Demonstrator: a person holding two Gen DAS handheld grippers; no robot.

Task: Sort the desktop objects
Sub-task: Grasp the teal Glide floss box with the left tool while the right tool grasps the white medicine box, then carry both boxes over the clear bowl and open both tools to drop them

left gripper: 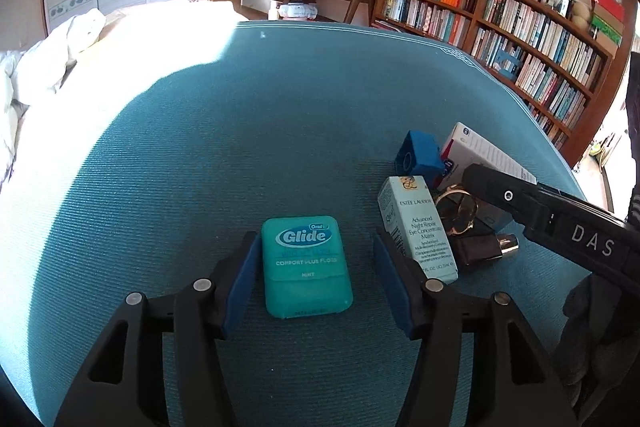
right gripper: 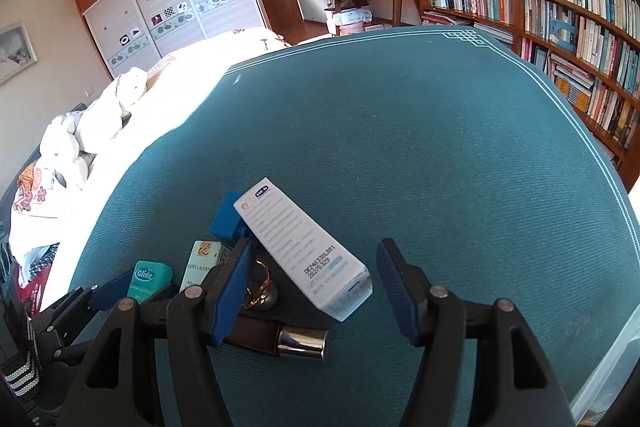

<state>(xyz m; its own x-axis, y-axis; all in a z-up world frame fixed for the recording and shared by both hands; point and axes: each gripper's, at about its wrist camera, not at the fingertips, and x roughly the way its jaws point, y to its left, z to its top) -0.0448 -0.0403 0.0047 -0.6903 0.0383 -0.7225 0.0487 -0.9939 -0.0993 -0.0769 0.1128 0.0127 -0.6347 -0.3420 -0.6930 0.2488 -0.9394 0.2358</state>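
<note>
The bench (left gripper: 240, 131) is covered in a teal ribbed cloth with a thin white border line and a knot pattern at one far corner; sunlight washes out its far left part. Behind it stand a bookcase (left gripper: 500, 23) packed with books and a wardrobe (right gripper: 172, 15) with pale sliding doors.

The left claw (left gripper: 314, 283) has its blue pads apart, one on each side of the floss box (left gripper: 306, 267) and clear of it. The floss box lies flat on the cloth, teal, printed "Oral-B Glide", "COMFORT PLUS FLOSS" and "MINT".

The right claw (right gripper: 314, 291) also stands apart. Its left pad is over the pile; its right pad is above bare cloth. From the left wrist view, its black arm carries the letters "DAS".

The pile lies just right of the floss box. The white carton (right gripper: 304, 251) is the longest thing, lying tilted across the others, its near end between the right claw's pads but not pressed by them. It bears fine print too small to read and the code "DE240330L001", with "20270329" below it. The pale box (left gripper: 418, 227) reads "ESTEE LAUDER", "Advanced Night Repair Eye Concentrate Matrix". Behind both sits a blue block (left gripper: 418, 157) with a round hole in one face. A dark tube (right gripper: 280, 337) with a shiny metal cap lies nearest the camera in the right wrist view. A gold ring (left gripper: 456, 211) rests in the middle of the pile.
</note>
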